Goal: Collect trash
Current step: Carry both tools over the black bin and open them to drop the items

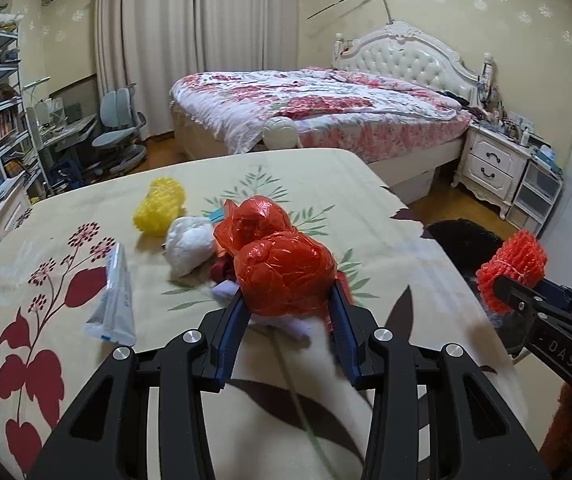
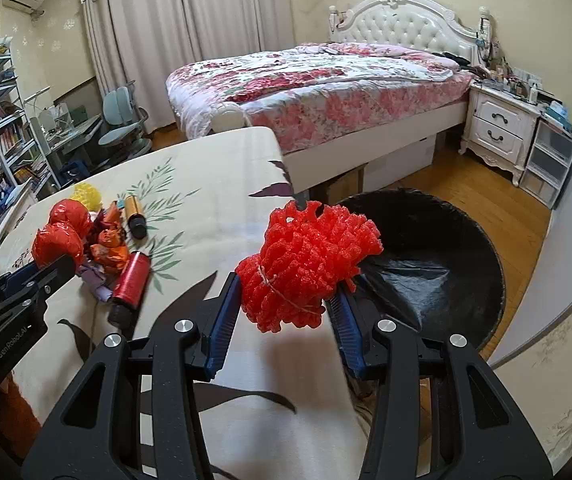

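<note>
Item 1: red plastic bag (image 1: 281, 256), thin glossy film, crumpled and knotted into two bulging lobes, creases catching the light. It is clamped between the blue pads of the left gripper (image 1: 288, 300), jaws set narrow against its lower lobe, over the table (image 1: 326, 172) with its cream cloth printed in dark red leaves and green sprigs.

Item 2: red foam net (image 2: 306, 268), a bundle of ruffled mesh sleeves bound round the middle with thin string, edges frilled. Gripped by the right gripper (image 2: 290, 300), jaws closed on its tied waist. It hangs past the table edge, in front of the trash bin (image 2: 486, 248), a round bin lined with a black bag standing on the wooden floor.

Items lying on the cloth:
- yellow foam net (image 1: 160, 211), bumpy, beyond the red bag.
- white crumpled wad (image 1: 189, 248), just beside the red bag; tissue or plastic, the view is too soft to tell.
- flat white pouch (image 1: 114, 300) with blue print, lying apart to the left.
- red tube (image 2: 129, 284) and gold tube (image 2: 135, 216), both dark-capped, beside a heap of small orange and purple wrappers (image 2: 107, 248).
</note>
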`<state>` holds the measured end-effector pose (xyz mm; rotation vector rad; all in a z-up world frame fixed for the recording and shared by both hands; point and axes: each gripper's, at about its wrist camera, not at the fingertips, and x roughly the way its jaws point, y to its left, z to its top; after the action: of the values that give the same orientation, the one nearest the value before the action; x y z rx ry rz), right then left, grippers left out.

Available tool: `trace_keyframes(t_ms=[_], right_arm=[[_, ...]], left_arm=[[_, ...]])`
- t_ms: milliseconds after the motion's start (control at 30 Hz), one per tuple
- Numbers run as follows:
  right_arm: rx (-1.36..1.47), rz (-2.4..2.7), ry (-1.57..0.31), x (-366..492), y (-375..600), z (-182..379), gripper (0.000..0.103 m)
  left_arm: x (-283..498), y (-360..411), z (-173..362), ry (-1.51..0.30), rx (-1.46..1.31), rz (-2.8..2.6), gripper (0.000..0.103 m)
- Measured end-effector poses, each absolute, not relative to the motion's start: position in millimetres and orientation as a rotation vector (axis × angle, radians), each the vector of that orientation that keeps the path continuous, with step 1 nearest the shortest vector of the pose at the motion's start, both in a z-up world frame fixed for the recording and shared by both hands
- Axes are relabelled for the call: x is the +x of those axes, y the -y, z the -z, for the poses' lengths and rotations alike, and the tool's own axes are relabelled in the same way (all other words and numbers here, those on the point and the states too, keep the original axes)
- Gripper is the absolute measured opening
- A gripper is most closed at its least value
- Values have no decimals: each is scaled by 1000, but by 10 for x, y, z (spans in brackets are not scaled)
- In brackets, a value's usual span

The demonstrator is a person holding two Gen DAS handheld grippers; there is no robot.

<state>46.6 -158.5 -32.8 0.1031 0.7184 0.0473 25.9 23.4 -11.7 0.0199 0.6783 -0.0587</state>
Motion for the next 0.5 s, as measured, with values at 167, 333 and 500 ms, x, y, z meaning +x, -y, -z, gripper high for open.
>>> trace_keyframes(t_ms=[167, 333, 500], right_arm=[[109, 22, -737, 585, 1868, 410, 45], [123, 81, -744, 671, 2142, 479, 45], [138, 112, -746, 755, 2342, 515, 45]], left_arm=[[387, 92, 126, -674, 40, 134, 42], [506, 465, 158, -669, 64, 215, 42], [627, 756, 229, -680, 89, 267, 42]])
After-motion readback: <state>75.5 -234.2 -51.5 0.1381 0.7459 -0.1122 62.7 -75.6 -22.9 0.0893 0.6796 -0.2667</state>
